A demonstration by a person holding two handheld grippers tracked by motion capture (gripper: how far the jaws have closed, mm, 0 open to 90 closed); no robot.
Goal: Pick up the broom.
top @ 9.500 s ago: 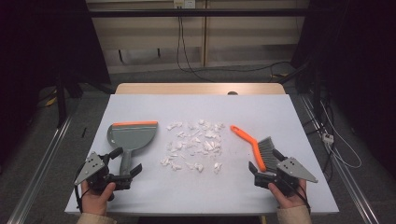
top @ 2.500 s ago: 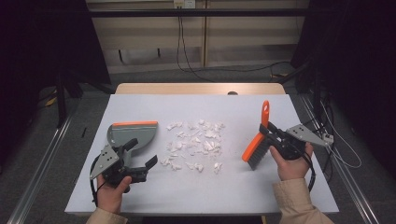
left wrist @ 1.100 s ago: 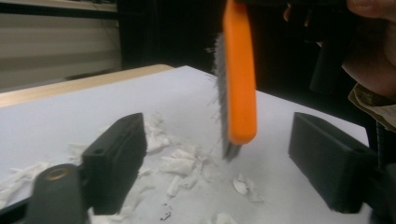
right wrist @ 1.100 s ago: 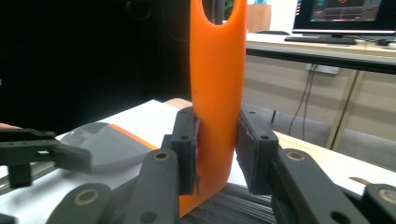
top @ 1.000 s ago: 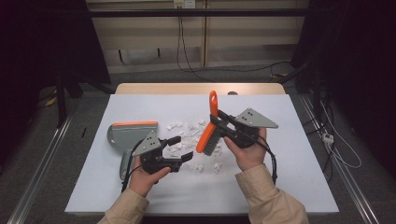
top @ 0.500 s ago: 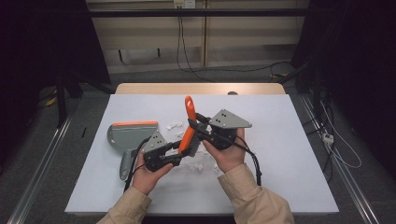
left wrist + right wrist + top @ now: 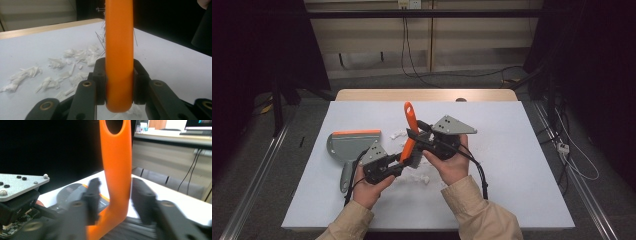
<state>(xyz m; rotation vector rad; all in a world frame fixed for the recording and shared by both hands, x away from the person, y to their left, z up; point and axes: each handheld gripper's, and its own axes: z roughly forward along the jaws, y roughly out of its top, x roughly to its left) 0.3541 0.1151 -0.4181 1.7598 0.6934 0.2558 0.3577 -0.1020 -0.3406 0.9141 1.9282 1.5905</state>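
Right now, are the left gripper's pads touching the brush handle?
Touching. The left gripper view shows the left gripper with both pads pressed flush against the orange brush handle, no gap.

Paper scraps (image 7: 424, 176) beneath, dustpan (image 7: 351, 147) left

A lab or test room is suggested: a white worktop (image 7: 522, 150) is set on a bare grey floor (image 7: 282, 150), cables (image 7: 412, 55) are hung from a wall socket, floor rails (image 7: 257, 180) are laid alongside, and dark curtains (image 7: 247, 50) are drawn at both sides.
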